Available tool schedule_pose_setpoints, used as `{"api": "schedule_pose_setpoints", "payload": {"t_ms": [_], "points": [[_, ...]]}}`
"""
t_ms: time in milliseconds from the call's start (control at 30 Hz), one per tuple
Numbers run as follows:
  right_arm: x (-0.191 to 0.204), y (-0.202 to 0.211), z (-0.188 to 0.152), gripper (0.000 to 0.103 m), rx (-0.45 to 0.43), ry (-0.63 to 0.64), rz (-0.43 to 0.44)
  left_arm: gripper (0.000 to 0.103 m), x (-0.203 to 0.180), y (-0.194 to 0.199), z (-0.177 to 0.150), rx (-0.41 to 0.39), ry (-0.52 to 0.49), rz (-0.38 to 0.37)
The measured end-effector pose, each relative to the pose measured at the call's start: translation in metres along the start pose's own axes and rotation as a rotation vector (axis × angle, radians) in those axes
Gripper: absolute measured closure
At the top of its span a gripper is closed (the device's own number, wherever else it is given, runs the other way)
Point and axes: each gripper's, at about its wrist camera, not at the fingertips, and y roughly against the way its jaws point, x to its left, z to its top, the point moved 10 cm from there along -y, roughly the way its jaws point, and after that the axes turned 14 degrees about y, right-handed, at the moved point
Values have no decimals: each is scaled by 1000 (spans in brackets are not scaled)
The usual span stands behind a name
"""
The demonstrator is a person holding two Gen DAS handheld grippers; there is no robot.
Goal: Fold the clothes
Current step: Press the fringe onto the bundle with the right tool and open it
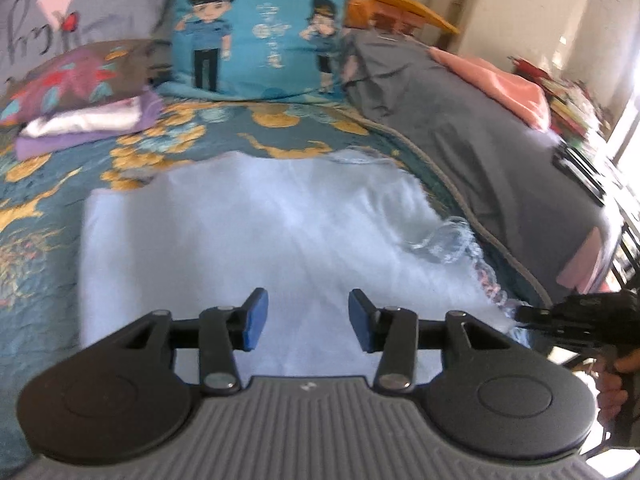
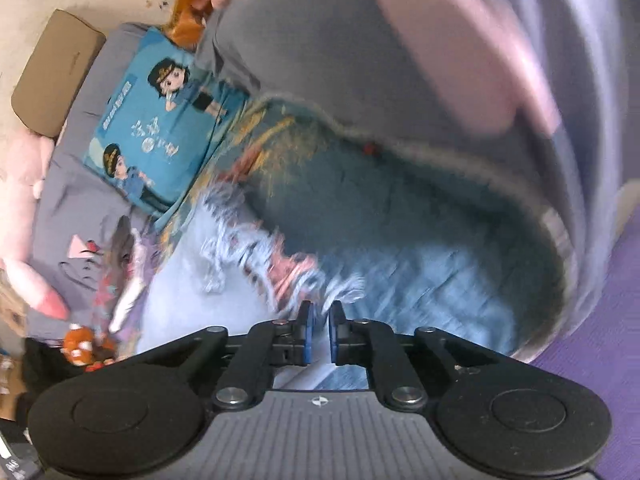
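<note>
A pale blue garment (image 1: pixel 256 236) with a lacy fringed edge (image 1: pixel 452 236) lies spread flat on the patterned bedspread (image 1: pixel 48 184). My left gripper (image 1: pixel 308 320) is open and empty, hovering over the garment's near part. My right gripper (image 1: pixel 520 316) shows at the right, at the garment's near right corner. In the right wrist view my right gripper (image 2: pixel 320 332) is nearly closed, with a narrow gap, at the fringed edge (image 2: pixel 256 248) of the garment (image 2: pixel 192 304); blur hides whether cloth is pinched.
A stack of folded clothes (image 1: pixel 84 120) lies at the far left under a patterned pillow. A blue cartoon pillow (image 1: pixel 260 36) stands at the head. A grey blanket (image 1: pixel 480 128) with pink cloth (image 1: pixel 504 84) lies along the right.
</note>
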Motion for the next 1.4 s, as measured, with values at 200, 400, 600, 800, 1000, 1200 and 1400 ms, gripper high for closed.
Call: {"api": "schedule_pose_setpoints", "payload": {"t_ms": [200,400,600,800,1000,1200,1400], "points": [[-12,0,-15,53,-44,-167,95,43,19,0,3,9,72,14],[-16,-22,-37,47,-79,-330,140,29,-7,-3,-5,43,5,-41],[7,-34,-34,37,-165,-339,222,15,-57,-29,3,98,-123,-109],[28,-45,-29,37,-185,-171,165,10,-101,-93,47,180,-102,-60],[32,-46,-30,37,-188,-97,138,10,-143,-174,93,240,-63,170],[31,-45,-30,37,-185,-100,141,10,-183,-238,92,262,-145,392],[33,-45,-31,37,-186,-64,135,8,-186,-278,64,277,-283,613]]}}
